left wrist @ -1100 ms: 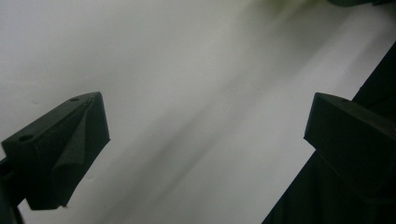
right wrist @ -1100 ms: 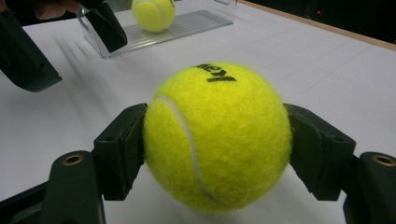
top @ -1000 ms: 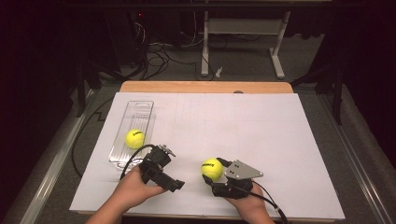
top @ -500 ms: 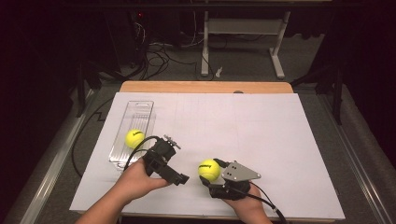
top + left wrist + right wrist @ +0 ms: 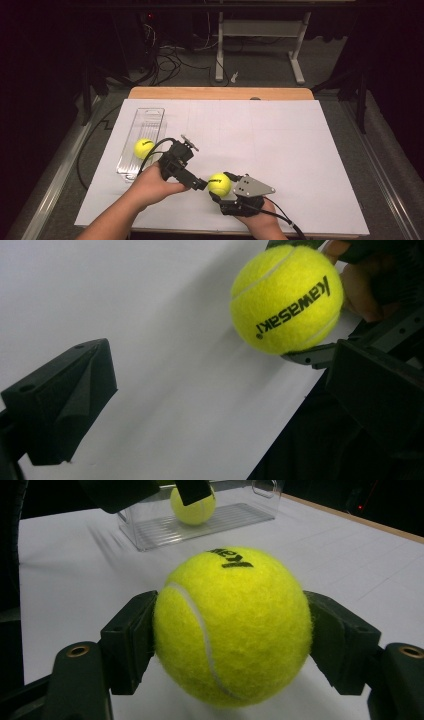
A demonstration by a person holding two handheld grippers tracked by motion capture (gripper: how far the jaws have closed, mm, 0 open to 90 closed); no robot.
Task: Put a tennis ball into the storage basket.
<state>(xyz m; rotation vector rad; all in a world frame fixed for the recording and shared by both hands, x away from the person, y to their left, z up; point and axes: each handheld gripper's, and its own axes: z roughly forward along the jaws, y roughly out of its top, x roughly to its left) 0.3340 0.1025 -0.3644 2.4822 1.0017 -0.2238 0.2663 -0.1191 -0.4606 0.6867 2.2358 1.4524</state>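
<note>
Light falls from above onto the white tabletop (image 5: 280, 145), bright against a dark, dim room; soft shadows lie under the tennis ball (image 5: 286, 299) in the left gripper view; the clear tray (image 5: 200, 525) looks blurred in the right gripper view.

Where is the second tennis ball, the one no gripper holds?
In the high view, that tennis ball lies in the clear tray at the table's left, just beyond the left gripper.

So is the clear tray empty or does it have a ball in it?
Not empty: the tray holds one tennis ball; the other ball sits clamped in the right gripper.
</note>
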